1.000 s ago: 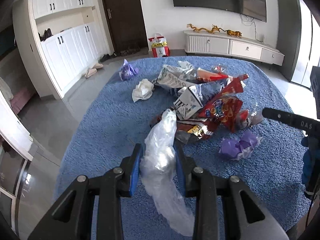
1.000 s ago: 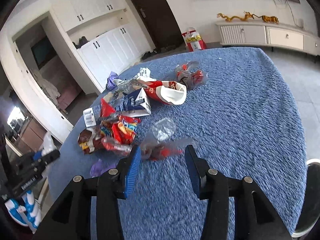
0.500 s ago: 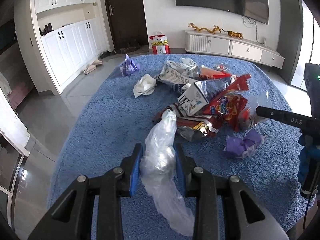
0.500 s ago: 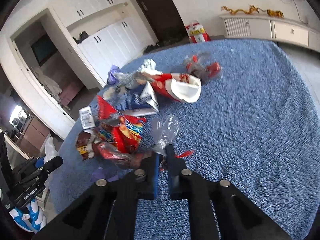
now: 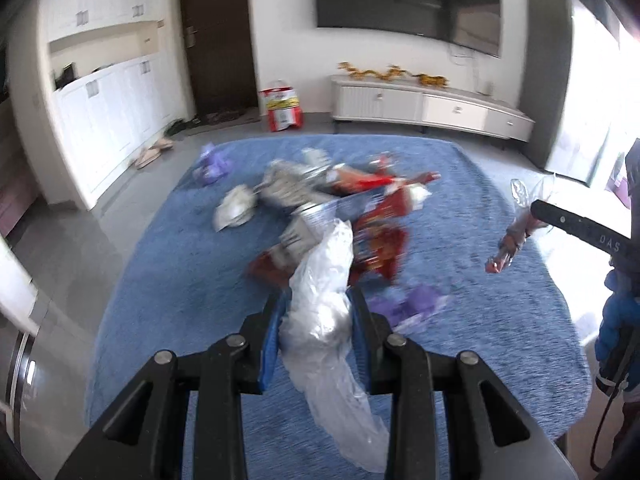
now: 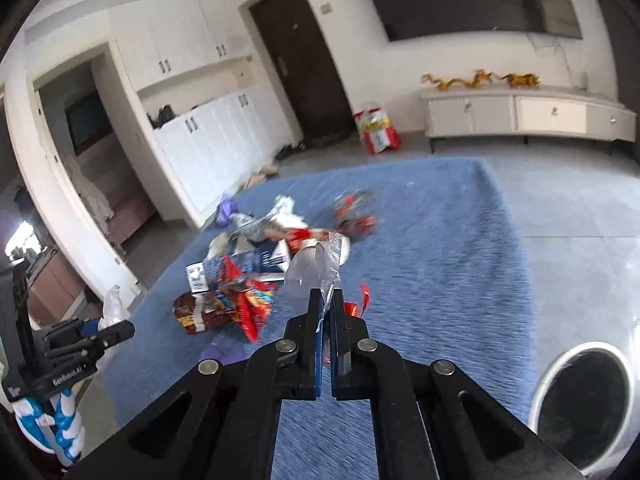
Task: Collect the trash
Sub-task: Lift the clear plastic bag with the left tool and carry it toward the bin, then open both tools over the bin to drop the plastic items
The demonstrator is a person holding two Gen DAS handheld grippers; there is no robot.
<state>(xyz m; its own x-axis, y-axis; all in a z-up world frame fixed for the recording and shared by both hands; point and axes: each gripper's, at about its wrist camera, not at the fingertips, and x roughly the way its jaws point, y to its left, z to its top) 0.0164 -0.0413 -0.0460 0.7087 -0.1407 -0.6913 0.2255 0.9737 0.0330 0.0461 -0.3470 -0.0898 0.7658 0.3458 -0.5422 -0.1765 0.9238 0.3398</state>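
My left gripper (image 5: 316, 308) is shut on a crumpled clear plastic bag (image 5: 324, 300) and holds it above the near part of the blue carpeted table (image 5: 168, 280). My right gripper (image 6: 327, 300) is shut on a clear and red wrapper (image 6: 316, 272), lifted above the table (image 6: 460, 264). The same wrapper (image 5: 516, 232) hangs from the right gripper in the left wrist view. A pile of trash (image 5: 332, 208) lies mid-table: silver and red snack bags, a carton, white tissue (image 5: 234, 210), and purple wrappers (image 5: 416, 306). The pile (image 6: 240, 276) also shows in the right wrist view.
A round white bin (image 6: 584, 396) with a dark opening stands at the lower right of the right wrist view. White cabinets (image 5: 108, 120), a dark door, a TV console (image 5: 428, 106) and a red bag (image 5: 282, 108) on the floor ring the room.
My right gripper closed on the clear and red wrapper and lifted it off the table. My left gripper kept its hold on the plastic bag and rose a little.
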